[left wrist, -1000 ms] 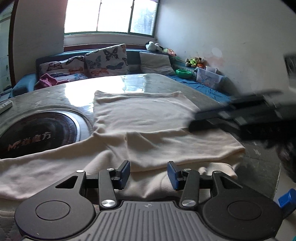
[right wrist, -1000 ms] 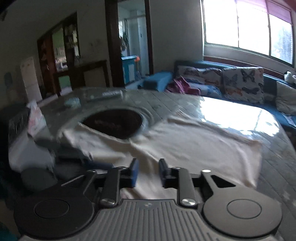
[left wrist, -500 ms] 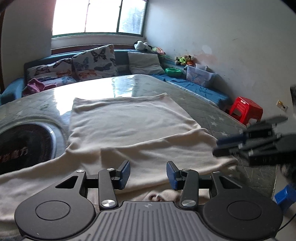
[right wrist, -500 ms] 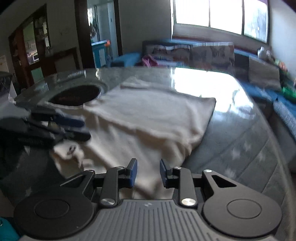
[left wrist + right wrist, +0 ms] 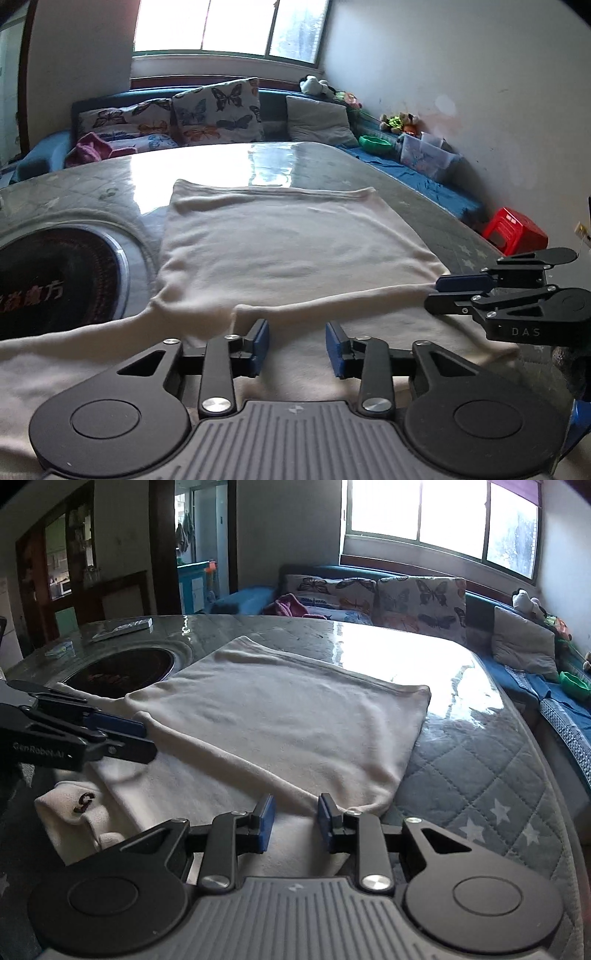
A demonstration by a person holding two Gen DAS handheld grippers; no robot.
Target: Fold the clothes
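A cream long-sleeved top [image 5: 288, 251] lies spread flat on the round table, also in the right wrist view [image 5: 280, 716]. One sleeve is folded across its near part. My left gripper [image 5: 297, 347] is open and empty, just above the folded sleeve near the collar end. My right gripper [image 5: 293, 821] is open and empty at the garment's right near corner. It shows from the side in the left wrist view [image 5: 432, 295]. The left gripper shows at the left of the right wrist view [image 5: 147, 740]. A neck label [image 5: 83, 801] lies at the near left.
The table [image 5: 480, 760] has a quilted grey cover and a dark round hotplate [image 5: 48, 284] set into it at the left. A sofa with butterfly cushions [image 5: 218, 110] runs behind. A red stool [image 5: 513, 230] stands on the floor at the right.
The right gripper swung round to the garment's right near corner and came closer to the left gripper. The left gripper shifted slightly left. Both stay open.
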